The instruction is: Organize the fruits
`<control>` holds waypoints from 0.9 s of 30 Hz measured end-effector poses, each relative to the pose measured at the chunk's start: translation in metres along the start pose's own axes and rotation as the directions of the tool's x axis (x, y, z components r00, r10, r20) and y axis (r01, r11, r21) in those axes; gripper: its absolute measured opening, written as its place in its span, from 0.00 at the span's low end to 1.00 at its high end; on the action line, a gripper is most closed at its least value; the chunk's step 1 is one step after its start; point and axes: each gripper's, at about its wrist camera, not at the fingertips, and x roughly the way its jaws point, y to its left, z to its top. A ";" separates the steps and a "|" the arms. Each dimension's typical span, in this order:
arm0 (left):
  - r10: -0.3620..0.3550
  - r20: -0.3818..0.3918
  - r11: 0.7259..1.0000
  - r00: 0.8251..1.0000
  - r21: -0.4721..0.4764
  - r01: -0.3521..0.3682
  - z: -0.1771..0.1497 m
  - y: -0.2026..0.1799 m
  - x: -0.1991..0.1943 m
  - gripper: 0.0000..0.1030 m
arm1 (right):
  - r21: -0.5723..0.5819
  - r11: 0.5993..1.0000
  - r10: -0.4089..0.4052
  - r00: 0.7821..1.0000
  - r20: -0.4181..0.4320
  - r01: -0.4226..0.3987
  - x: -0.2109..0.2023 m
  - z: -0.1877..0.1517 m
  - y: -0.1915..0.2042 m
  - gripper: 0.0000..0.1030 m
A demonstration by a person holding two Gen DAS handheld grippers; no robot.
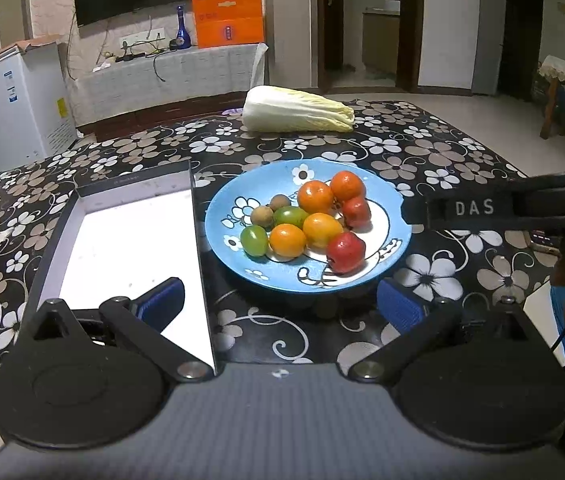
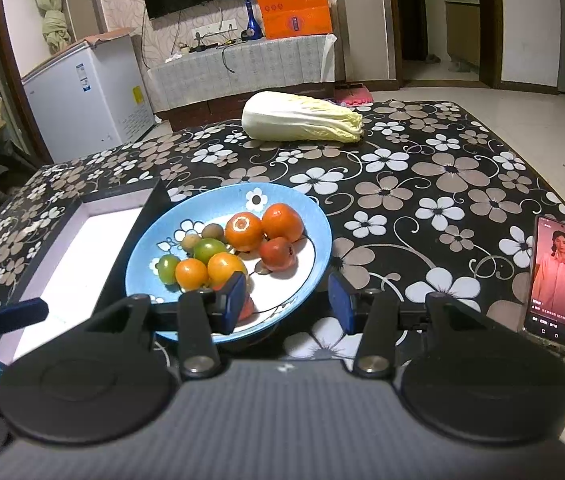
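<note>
A blue flowered plate (image 1: 386,268) holds several small fruits: orange ones (image 1: 315,197), green ones (image 1: 254,240), red ones (image 1: 345,252) and brown longans (image 1: 262,216). A shallow black box with a white inside (image 1: 130,256) lies just left of the plate. My left gripper (image 1: 280,304) is open and empty, low in front of the plate's near rim, its left finger over the box. My right gripper (image 2: 288,300) is open and empty at the plate (image 2: 314,268), its left finger (image 2: 234,300) over the near rim, hiding part of a red fruit. The fruits show again in the right wrist view (image 2: 244,232).
A napa cabbage (image 1: 296,110) lies at the table's far side. A phone (image 2: 558,284) with a lit screen lies at the right edge. The table has a black flowered cloth (image 2: 422,184). The right gripper's black body (image 1: 522,208) reaches in at the right of the left wrist view.
</note>
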 end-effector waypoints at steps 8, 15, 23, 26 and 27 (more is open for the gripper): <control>-0.012 -0.012 1.000 1.000 -0.007 0.011 -0.001 -0.003 0.002 1.00 | -0.010 1.000 0.000 1.000 -0.001 0.000 0.001 0.001 0.003 0.47; -0.021 -0.020 1.000 1.000 -0.019 0.020 -0.001 -0.002 0.004 1.00 | -0.012 1.000 -0.001 1.000 -0.003 0.001 0.003 0.001 0.004 0.47; -0.022 -0.021 1.000 1.000 -0.022 0.022 -0.001 -0.001 0.005 1.00 | -0.011 1.000 -0.001 1.000 -0.002 0.001 0.003 0.001 0.004 0.47; -0.023 -0.023 0.999 0.999 -0.023 0.023 -0.001 -0.001 0.005 1.00 | -0.012 1.000 -0.001 1.000 -0.002 0.001 0.003 0.001 0.004 0.47; -0.022 -0.024 0.999 0.999 -0.023 0.022 -0.001 -0.001 0.005 1.00 | -0.012 1.000 -0.001 1.000 -0.003 0.001 0.003 0.001 0.004 0.47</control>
